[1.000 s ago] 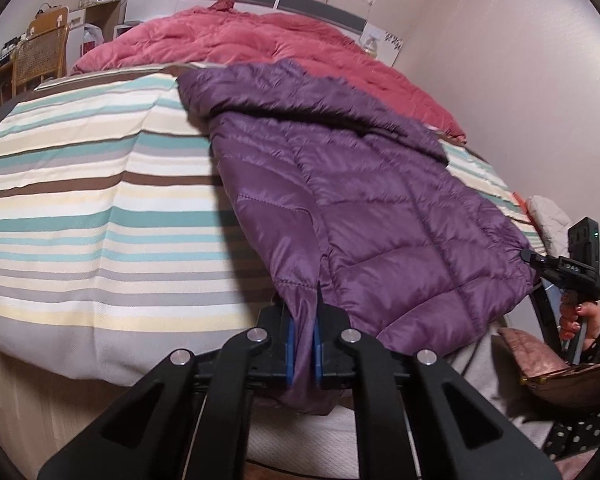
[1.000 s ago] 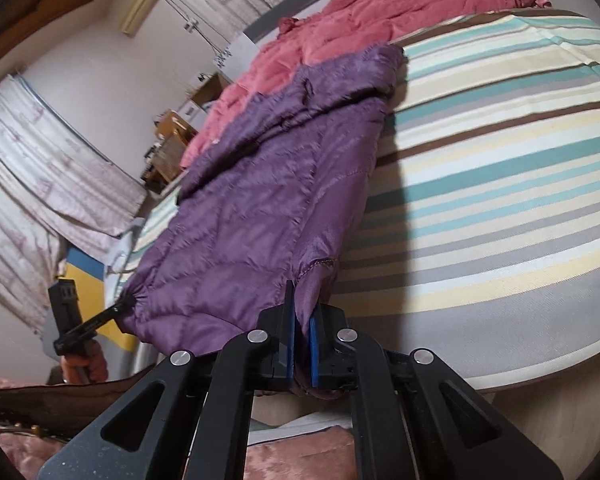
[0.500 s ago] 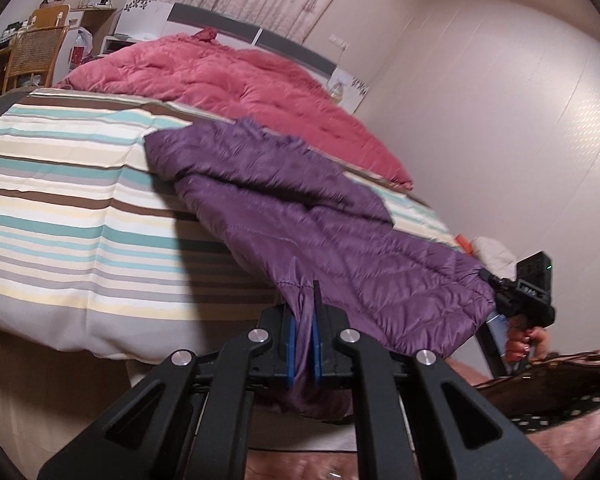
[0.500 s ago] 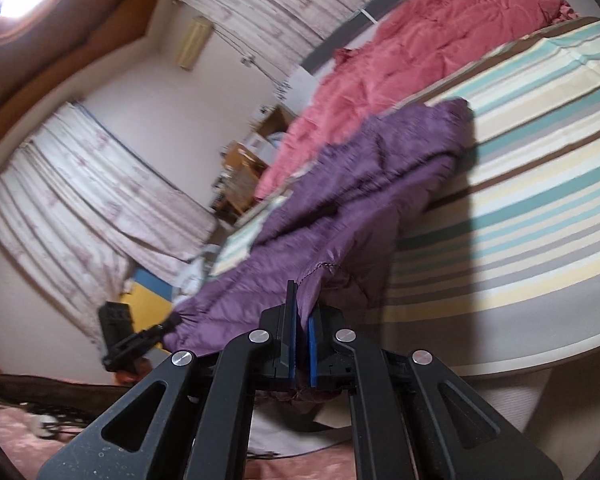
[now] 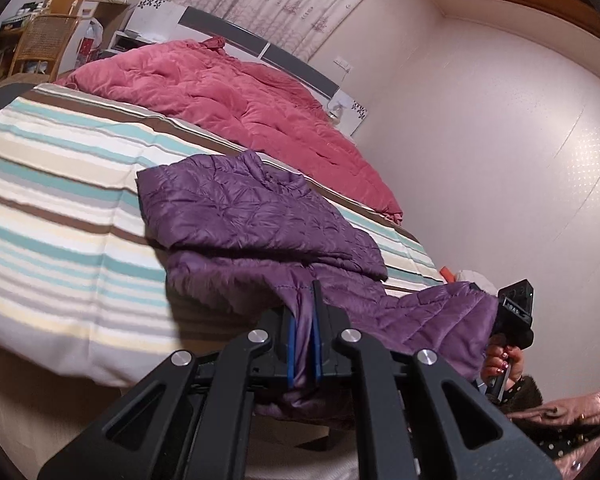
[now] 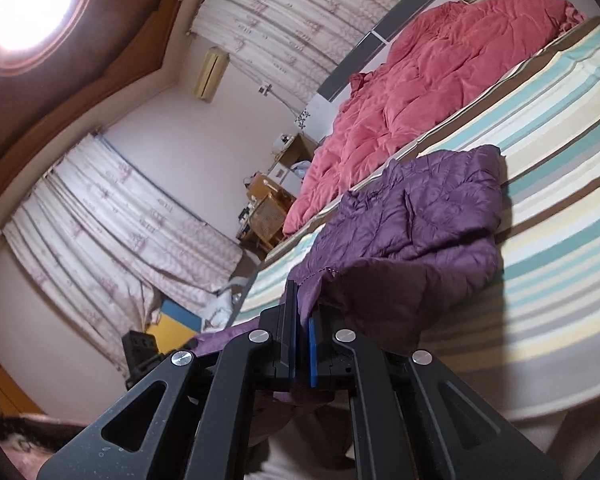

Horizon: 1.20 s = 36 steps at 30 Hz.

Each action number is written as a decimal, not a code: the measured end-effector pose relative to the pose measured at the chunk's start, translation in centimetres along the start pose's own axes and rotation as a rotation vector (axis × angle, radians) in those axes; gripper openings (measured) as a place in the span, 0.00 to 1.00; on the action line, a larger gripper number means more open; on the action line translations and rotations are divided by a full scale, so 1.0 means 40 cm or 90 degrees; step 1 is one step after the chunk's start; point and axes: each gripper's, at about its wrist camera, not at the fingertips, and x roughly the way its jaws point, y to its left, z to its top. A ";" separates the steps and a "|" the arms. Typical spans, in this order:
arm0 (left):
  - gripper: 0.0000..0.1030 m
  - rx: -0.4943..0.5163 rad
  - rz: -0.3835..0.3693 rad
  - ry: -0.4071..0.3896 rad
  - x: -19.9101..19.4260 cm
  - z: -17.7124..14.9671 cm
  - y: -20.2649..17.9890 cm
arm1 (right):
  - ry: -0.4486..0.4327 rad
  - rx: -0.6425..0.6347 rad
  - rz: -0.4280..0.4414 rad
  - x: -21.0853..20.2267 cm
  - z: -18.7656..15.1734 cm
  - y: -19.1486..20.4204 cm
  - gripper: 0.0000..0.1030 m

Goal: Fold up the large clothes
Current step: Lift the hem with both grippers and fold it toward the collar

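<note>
A purple quilted jacket (image 5: 252,216) lies on the striped bed cover (image 5: 52,208), its near hem lifted off the bed. My left gripper (image 5: 305,312) is shut on one bottom corner of the hem. My right gripper (image 6: 300,312) is shut on the other bottom corner of the jacket (image 6: 420,216). Each gripper shows in the other's view: the right one (image 5: 514,312) at the jacket's right corner, the left one (image 6: 140,354) at lower left. The lifted lower part arches over the part that rests on the bed.
A red quilt (image 5: 228,92) is bunched along the far side of the bed by the headboard (image 5: 260,50). A wicker chair (image 5: 40,44) and desk stand at the far left. A wall (image 5: 500,160) runs close on the right. Curtains (image 6: 112,216) hang by the bed's left side.
Both grippers have risen and moved toward the headboard with the hem. The jacket's lower half has come off the bed and bends over the upper half.
</note>
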 end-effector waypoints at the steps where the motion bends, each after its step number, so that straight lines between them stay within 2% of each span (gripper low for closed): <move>1: 0.06 -0.001 0.004 0.000 0.010 0.010 0.002 | -0.004 0.003 -0.002 0.005 0.010 -0.008 0.04; 12: 0.08 -0.065 0.034 -0.009 0.136 0.122 0.079 | -0.034 0.062 -0.024 0.106 0.139 -0.112 0.04; 21: 0.10 -0.079 0.096 0.016 0.300 0.203 0.138 | -0.027 0.110 -0.086 0.251 0.219 -0.231 0.04; 29: 0.13 -0.091 0.148 0.058 0.437 0.220 0.203 | -0.010 0.176 -0.155 0.344 0.223 -0.351 0.04; 34: 0.16 -0.120 0.148 0.068 0.475 0.216 0.234 | -0.018 0.218 -0.161 0.371 0.208 -0.402 0.04; 36: 0.20 -0.134 0.143 0.068 0.481 0.217 0.243 | -0.023 0.217 -0.157 0.375 0.207 -0.408 0.08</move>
